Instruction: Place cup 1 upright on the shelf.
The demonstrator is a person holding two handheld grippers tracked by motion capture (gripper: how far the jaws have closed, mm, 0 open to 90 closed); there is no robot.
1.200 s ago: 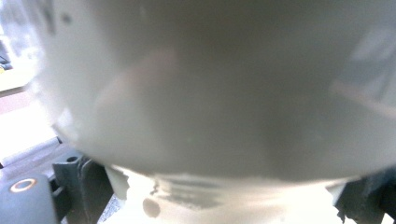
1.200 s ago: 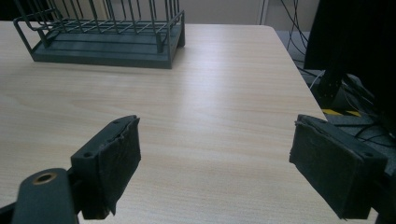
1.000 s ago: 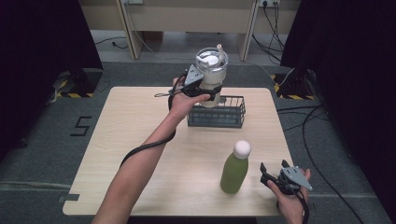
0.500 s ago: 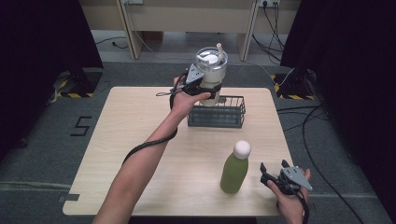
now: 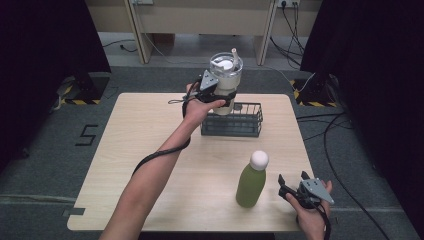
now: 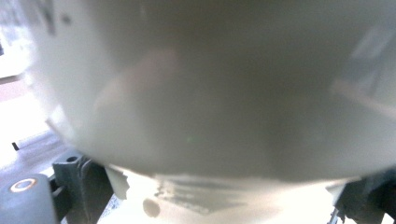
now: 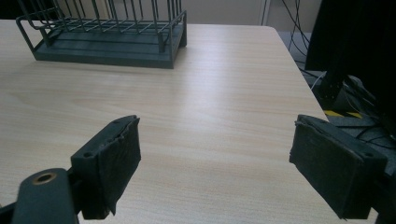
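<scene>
Left claw (image 5: 221,95) clamped round a clear plastic tumbler with lid and straw (image 5: 225,75), lifted above the left end of a dark wire basket (image 5: 242,121) at the far side of the pale wooden table (image 5: 145,165). Up close, tumbler wall pale and blurred (image 6: 205,93). Right claw (image 5: 291,188) spread wide, empty, low over the near right corner. Green bottle with round white cap (image 5: 252,179) upright just beside it.

Pale wood-grain table (image 5: 150,150), dark grey wire basket (image 5: 240,125), clear tumbler (image 5: 226,80) with milky white contents and a cream straw (image 5: 233,52), green bottle (image 5: 251,182) with white cap, black right gripper (image 5: 292,186) with matte black pads (image 7: 121,161), grey carpet floor (image 5: 55,145) with yellow-black hazard tape (image 5: 75,101)
</scene>
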